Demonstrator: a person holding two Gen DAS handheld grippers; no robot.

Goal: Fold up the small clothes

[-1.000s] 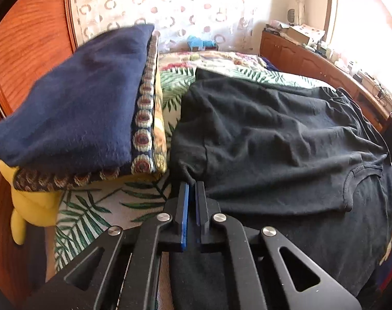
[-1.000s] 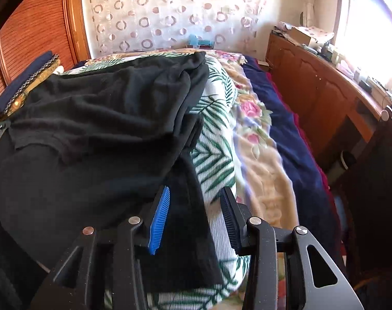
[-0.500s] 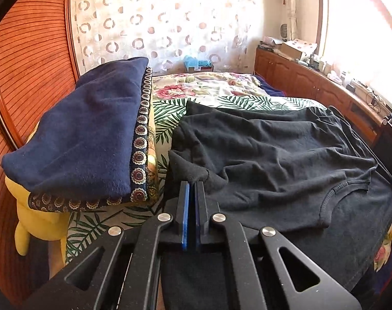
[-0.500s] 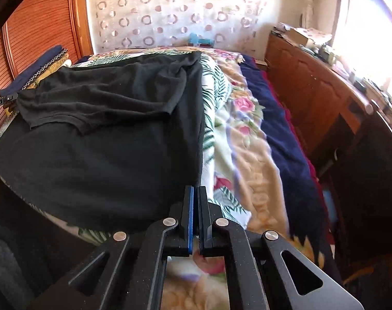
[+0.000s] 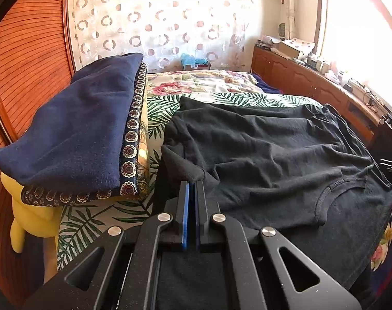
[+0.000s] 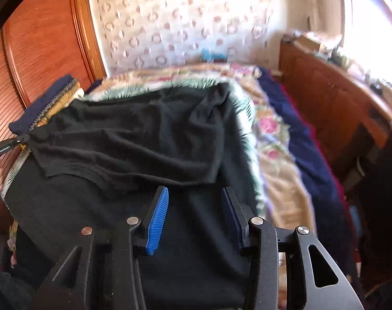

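A black T-shirt point(image 5: 273, 155) lies spread on the bed, its upper part folded down so the collar point(image 5: 343, 188) faces me. My left gripper point(image 5: 192, 184) is shut on a raised corner of the shirt's left sleeve. In the right wrist view the same shirt point(image 6: 133, 139) fills the middle. My right gripper point(image 6: 195, 190) hovers over its near right part. Its jaws are opening and no cloth is between the blue pads point(image 6: 157, 219). The left gripper point(image 6: 4, 147) shows at the far left edge of that view.
A folded navy blanket point(image 5: 74, 129) with a patterned border sits on a yellow plush toy point(image 5: 28, 219) left of the shirt. The bed has a palm-leaf and floral cover point(image 6: 273, 139). A wooden cabinet point(image 6: 332, 98) runs along the right, and a wooden headboard point(image 5: 22, 59) stands at the left.
The right gripper closed at the shirt's near right edge half a second ago. It now stands open and has shifted left over the shirt. The left gripper stays shut in place.
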